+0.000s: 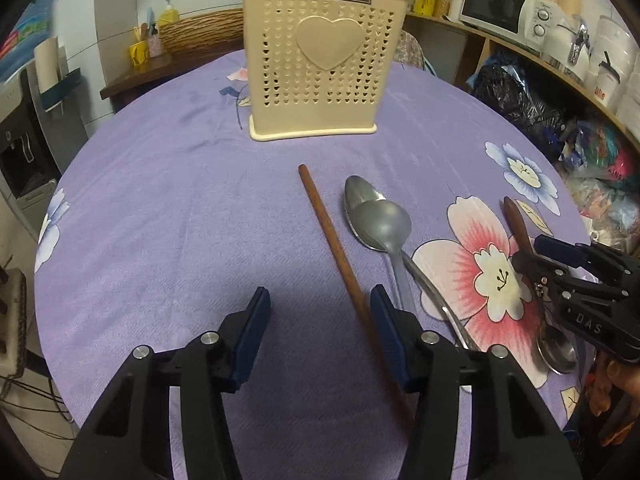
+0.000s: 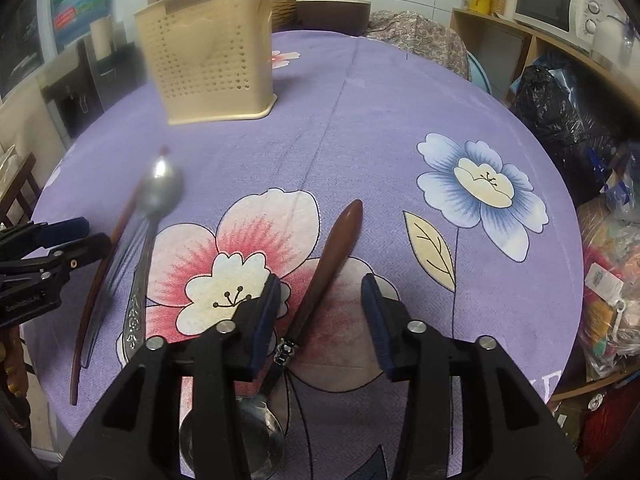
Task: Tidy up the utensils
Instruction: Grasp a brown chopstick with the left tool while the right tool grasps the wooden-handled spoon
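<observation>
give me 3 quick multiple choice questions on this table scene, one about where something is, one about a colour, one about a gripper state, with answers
1. Where does the cream utensil holder stand?
A. at the far side of the table, beyond the loose utensils
B. lying on its side beside the left gripper
C. on the shelf next to the microwave

2. What is the main colour of the tablecloth?
A. green
B. purple
C. white

3. How is the right gripper set?
A. shut on a chopstick
B. shut on the holder's rim
C. open, its fingers either side of the wooden-handled spoon

Answers: 1 A, the holder stands upright past the chopstick and metal spoons. 2 B, the cloth is purple with printed flowers. 3 C, the jaws stand apart and the handle lies between them, not clamped.
</observation>
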`<state>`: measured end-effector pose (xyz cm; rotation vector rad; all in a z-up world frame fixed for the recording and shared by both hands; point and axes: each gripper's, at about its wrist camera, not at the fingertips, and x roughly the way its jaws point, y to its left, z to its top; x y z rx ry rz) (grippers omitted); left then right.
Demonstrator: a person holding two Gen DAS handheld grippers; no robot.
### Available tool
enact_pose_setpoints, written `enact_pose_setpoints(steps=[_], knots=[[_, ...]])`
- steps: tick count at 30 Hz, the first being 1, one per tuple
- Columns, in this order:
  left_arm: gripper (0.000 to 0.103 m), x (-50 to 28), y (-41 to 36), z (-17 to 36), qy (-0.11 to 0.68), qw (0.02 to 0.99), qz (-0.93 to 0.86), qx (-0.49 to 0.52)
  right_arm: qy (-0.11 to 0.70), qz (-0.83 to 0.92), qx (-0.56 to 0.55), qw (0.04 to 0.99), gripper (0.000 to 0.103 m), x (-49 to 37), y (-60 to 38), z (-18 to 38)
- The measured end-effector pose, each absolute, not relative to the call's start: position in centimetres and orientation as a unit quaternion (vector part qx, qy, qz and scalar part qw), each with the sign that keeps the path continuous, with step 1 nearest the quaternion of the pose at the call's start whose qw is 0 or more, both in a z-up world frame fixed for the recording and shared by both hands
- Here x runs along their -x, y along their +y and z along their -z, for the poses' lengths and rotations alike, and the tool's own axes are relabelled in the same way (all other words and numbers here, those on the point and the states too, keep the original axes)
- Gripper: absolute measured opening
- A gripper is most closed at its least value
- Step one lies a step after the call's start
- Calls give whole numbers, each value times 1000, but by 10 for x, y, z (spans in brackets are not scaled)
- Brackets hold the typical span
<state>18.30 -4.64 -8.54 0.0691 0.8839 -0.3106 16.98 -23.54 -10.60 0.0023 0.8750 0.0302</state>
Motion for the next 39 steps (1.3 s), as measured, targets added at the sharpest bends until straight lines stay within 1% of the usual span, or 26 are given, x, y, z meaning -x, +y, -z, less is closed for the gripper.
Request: enact_pose_setpoints(steps=[3, 5, 6, 8, 9, 12, 18, 19, 20, 21, 22, 26, 28, 30, 32, 33, 35, 36, 37, 38, 39], knots=[[45, -186, -53, 86, 425, 892, 149, -44, 424, -15, -4, 906, 51, -170, -237, 106], [29, -186, -56, 87, 419, 894, 143, -68, 424, -16, -3, 906, 51, -170, -236, 106], [27, -187, -55, 87, 418, 894, 144, -75, 424, -16, -4, 905, 51, -171, -237, 106], [16, -190, -52, 86, 417, 892, 150, -87, 424, -17, -4, 905, 51, -171, -237, 107], [14, -192, -49, 86, 418, 891, 152, -91, 424, -17, -4, 905, 51, -172, -238, 106], [14, -200, -37, 85, 425, 887, 162, -86, 425, -18, -3, 905, 51, -175, -237, 106], [15, -220, -20, 83, 438, 881, 171, -41, 427, -26, 1, 904, 51, -178, -231, 106], [20, -223, -20, 83, 441, 881, 169, -35, 428, -27, 2, 903, 51, -180, -231, 106], [32, -228, -19, 82, 443, 881, 166, -29, 429, -28, 2, 903, 51, -181, -230, 105], [39, -231, -20, 82, 443, 881, 162, -28, 431, -29, 1, 902, 51, -183, -230, 105], [50, -233, -21, 82, 444, 882, 154, -32, 433, -28, 1, 901, 51, -184, -231, 105], [50, -251, -28, 83, 443, 885, 131, -59, 439, -24, -2, 898, 51, -191, -232, 104], [48, -259, -32, 82, 444, 884, 125, -71, 440, -21, -4, 898, 51, -193, -233, 104], [41, -267, -34, 81, 446, 884, 119, -75, 441, -20, -3, 897, 51, -196, -232, 104], [31, -275, -37, 80, 450, 882, 118, -74, 442, -20, -5, 897, 49, -201, -230, 104], [28, -277, -38, 79, 452, 881, 117, -74, 442, -21, -7, 897, 47, -204, -229, 104], [17, -281, -42, 78, 451, 881, 118, -74, 443, -24, -6, 896, 37, -209, -225, 103], [15, -282, -45, 78, 449, 882, 119, -77, 443, -29, -4, 896, 31, -212, -223, 102], [12, -282, -48, 79, 446, 883, 120, -83, 444, -32, -2, 896, 28, -215, -220, 102], [12, -280, -53, 79, 442, 884, 122, -93, 444, -35, 1, 895, 28, -217, -217, 102], [12, -278, -57, 79, 440, 884, 123, -97, 445, -37, 4, 895, 24, -220, -214, 102]])
